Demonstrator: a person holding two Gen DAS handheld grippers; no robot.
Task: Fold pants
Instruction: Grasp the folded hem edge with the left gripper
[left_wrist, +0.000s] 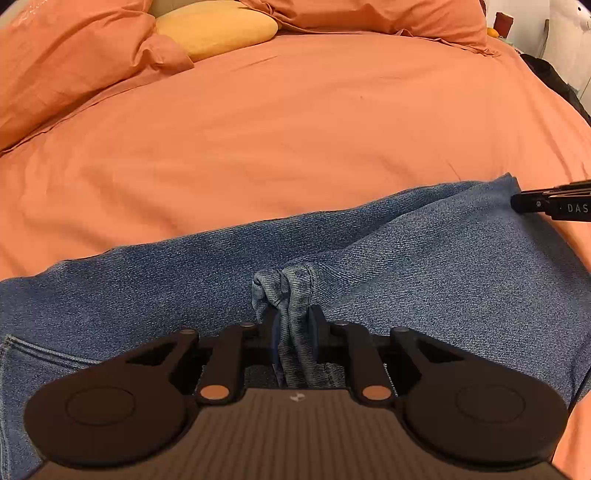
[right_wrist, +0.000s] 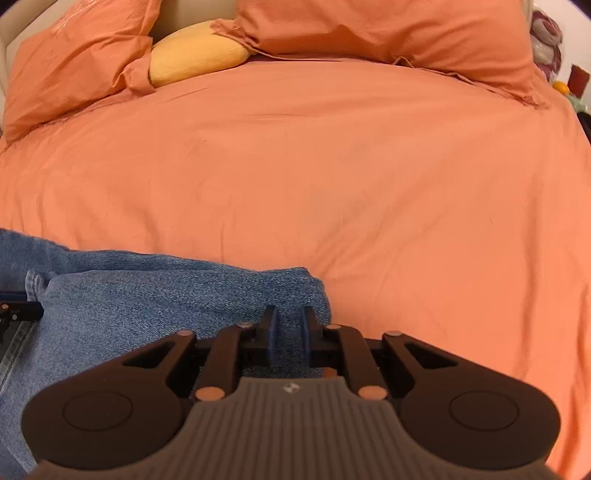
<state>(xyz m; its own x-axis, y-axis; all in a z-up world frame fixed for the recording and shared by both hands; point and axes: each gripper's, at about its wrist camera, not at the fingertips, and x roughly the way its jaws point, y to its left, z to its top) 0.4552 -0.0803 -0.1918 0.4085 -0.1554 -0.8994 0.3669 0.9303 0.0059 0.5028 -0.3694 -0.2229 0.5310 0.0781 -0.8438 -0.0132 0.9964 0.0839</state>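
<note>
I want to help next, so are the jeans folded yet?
Partly. The jeans already lie doubled on the orange bed. The left gripper pinches a bunched hem; the right gripper grips the fold's end. Another fold and smoothing likely remain.

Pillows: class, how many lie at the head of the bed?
3: orange pillow on the left, yellow pillow in the middle, orange pillow on the right. Others may be hidden behind.
</note>
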